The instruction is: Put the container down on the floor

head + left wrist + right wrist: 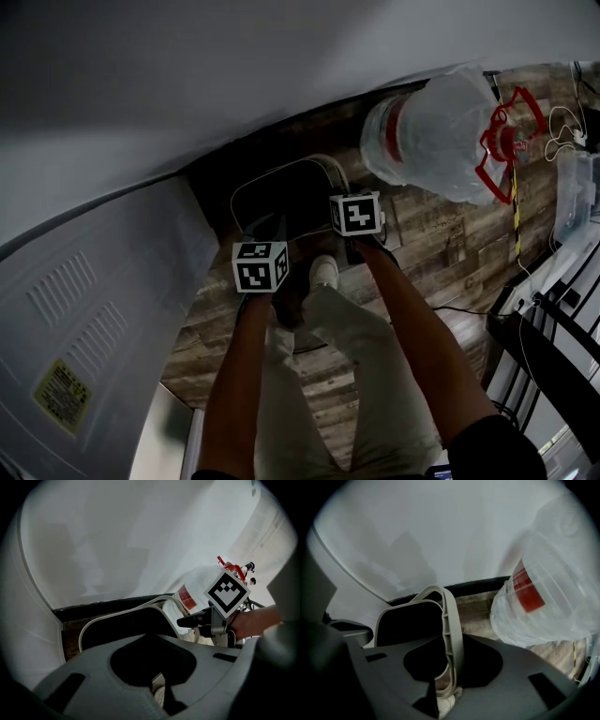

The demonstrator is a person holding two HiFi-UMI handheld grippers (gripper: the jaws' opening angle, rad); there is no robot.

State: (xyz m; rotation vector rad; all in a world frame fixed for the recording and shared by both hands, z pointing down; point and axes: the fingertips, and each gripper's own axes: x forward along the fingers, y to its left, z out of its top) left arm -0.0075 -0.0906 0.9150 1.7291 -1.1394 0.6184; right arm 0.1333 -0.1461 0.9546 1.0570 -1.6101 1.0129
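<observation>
Large clear water jug w/ red label & red handle, white vented appliance panel w/ yellow sticker at left, loose cables far right.

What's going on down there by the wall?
A person bends over a dark plastic container with a pale rim that seems to rest on the wooden plank floor, a handheld gripper in each hand. The left gripper appears to pinch the rim. The right gripper straddles it, seemingly loosened. A clear plastic water jug lies nearby.

Upper right: bottle of clear, glossy, crinkled plastic. Centre: dark container with smooth, matt, pale plastic rim. Right of centre: floor of wood-grain planks.
</observation>
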